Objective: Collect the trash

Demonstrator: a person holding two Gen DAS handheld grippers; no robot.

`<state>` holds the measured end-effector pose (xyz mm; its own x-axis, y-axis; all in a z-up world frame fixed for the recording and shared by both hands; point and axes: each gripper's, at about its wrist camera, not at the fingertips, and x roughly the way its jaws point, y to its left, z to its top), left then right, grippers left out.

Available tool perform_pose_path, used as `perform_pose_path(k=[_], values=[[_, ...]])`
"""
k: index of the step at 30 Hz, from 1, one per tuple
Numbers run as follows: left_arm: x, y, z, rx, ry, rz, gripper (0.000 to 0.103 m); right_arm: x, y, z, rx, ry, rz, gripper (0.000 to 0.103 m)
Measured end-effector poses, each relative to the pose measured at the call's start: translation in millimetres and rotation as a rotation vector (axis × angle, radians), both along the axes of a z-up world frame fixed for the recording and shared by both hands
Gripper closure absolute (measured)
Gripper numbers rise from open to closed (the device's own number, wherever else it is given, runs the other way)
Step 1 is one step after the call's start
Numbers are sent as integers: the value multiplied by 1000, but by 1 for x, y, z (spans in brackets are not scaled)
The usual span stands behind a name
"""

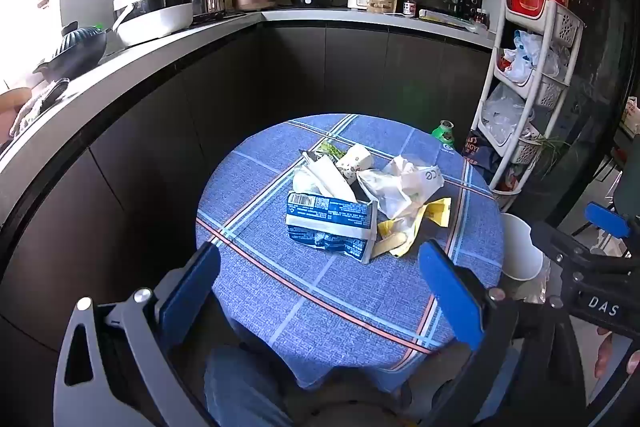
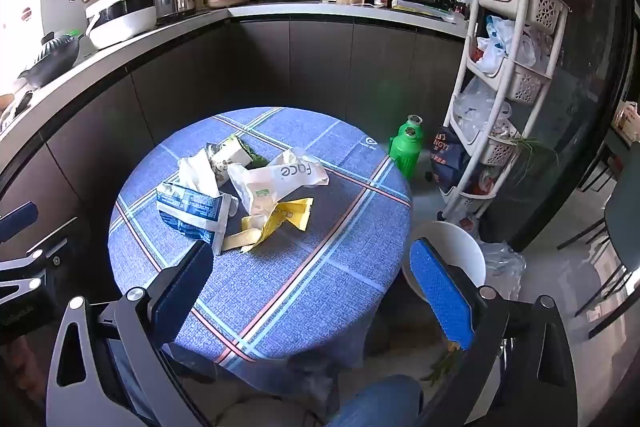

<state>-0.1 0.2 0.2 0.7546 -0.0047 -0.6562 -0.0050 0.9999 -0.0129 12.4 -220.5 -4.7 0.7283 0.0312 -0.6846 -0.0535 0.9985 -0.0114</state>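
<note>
Hovering over the near edge of the table (image 1: 280, 291), the left gripper (image 1: 320, 267) and right gripper (image 2: 316, 267) gape wide, holding nothing. The trash (image 1: 360, 203) lies heaped mid-table; a white bin (image 2: 452, 251), seemingly, stands beside it.

a: near half of the round table (image 2: 280, 287) bare, open approach to the trash pile (image 2: 240, 195).
b: right side: white bin (image 2: 460, 251) just beside table edge, green thermos (image 2: 406, 149) behind.
</note>
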Motion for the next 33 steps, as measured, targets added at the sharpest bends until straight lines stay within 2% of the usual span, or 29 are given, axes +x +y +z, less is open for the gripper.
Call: perform_pose_path(k=[15, 18, 19, 33], values=[[0, 0, 0, 5, -2, 1, 4, -1, 1, 2, 2, 0, -1, 9], [-5, -5, 10, 1, -5, 0, 4, -1, 3, -3, 2, 1, 0, 9], [-5, -6, 11, 1, -6, 0, 4, -1, 4, 4, 2, 1, 1, 9], [-6, -5, 10, -4, -10, -1, 4, -2, 1, 7, -1, -2, 3, 9]])
